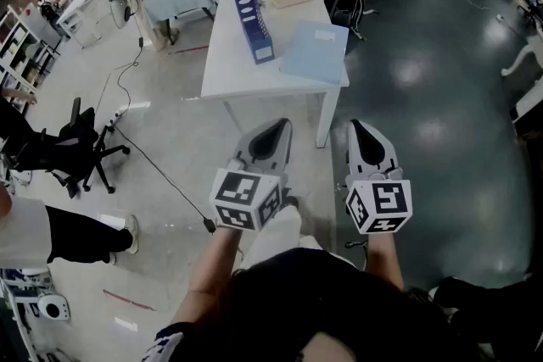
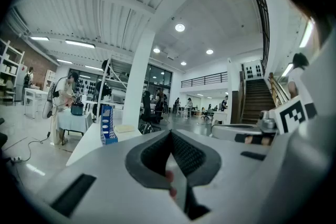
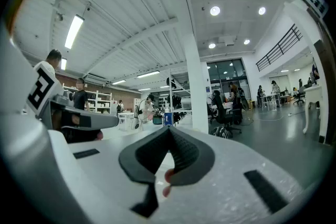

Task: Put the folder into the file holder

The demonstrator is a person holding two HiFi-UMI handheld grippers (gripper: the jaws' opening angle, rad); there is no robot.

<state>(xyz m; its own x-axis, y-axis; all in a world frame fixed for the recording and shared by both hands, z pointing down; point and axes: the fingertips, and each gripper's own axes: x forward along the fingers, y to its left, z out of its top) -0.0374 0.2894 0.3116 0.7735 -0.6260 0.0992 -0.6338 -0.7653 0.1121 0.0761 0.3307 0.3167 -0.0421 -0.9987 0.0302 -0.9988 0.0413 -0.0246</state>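
1. Left gripper [image 1: 277,128]: jaws closed together, nothing between them, held over the floor short of the counter [image 1: 231,64].
2. Right gripper [image 1: 356,130]: jaws closed together, empty, beside the left one.
3. Folder [image 1: 316,52]: light blue, flat on the counter's near right corner. Its small white label is too small to read.
4. File holder [image 1: 251,16]: blue, upright, just left of the folder. White oval marks on its side, no legible writing.

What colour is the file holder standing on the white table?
The file holder is blue with white ovals; head view.
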